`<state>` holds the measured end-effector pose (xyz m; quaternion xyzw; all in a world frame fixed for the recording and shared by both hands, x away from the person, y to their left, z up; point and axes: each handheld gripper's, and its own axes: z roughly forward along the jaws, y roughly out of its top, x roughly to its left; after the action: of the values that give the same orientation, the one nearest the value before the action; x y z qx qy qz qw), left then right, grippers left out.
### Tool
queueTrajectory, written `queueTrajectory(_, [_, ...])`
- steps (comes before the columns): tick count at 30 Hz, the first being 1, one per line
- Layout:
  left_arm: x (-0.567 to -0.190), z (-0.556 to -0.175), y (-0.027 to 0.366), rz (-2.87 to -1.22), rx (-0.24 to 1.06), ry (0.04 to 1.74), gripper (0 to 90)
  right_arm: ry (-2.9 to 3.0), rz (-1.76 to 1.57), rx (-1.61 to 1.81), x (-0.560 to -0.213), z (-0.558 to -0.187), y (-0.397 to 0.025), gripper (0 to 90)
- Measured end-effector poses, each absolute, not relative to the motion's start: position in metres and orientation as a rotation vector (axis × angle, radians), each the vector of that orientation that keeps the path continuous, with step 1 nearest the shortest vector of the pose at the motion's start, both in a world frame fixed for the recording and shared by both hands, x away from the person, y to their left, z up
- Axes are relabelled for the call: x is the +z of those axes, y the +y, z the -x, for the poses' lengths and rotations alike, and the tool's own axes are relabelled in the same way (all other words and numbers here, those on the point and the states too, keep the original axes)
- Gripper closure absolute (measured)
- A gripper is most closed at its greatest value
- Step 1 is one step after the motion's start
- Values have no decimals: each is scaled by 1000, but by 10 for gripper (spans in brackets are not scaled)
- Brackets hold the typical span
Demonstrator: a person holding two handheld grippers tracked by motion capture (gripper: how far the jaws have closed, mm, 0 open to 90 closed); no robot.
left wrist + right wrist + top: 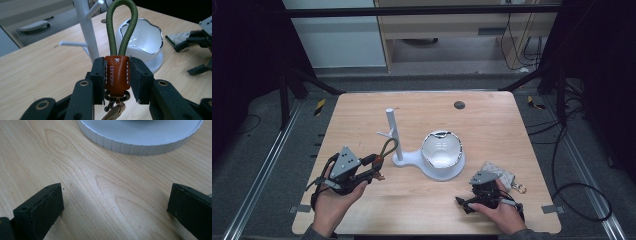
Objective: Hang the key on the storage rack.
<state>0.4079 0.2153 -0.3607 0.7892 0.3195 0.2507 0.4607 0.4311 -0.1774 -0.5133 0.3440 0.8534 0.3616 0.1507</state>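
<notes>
The left tongs (117,82) are pinching the brown leather tab of a keychain (116,75), one jaw on each side of it, with the green cord loop (121,27) standing up and forward from the grip. Metal rings and something pale hang below the tab, but the jaws cut them off and I can't make out what they are. From above, the left tongs (371,169) hold the keychain (379,160) just off the bench (362,115), near the white stand (392,132), whose post carries short side pegs.

My reading is that the keychain is lifted and on its way to being hung. The next move would call for raising the loop and threading it over a peg (72,44), then letting go once the cord bears on it.

The right tongs (466,204) rest low at the front right of the bench, jaws spread wide with bare wood between them. Ahead of them lies the ribbed rim of the stand's round white base (140,146), and on that base sits a white bowl (441,149). Behind the right hand lies a small patterned pouch (502,172) with a ring, partly hidden by the hand.
</notes>
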Motion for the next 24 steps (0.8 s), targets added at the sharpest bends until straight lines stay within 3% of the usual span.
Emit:
queueTrajectory(11, [-353, -419, 210, -1899, 637, 812, 658, 2450, -987, 1038, -513, -431, -177, 2])
queueTrajectory(24, [-376, -448, 203, -1924, 633, 904, 658, 2451, -988, 1038, -513, -431, -177, 2])
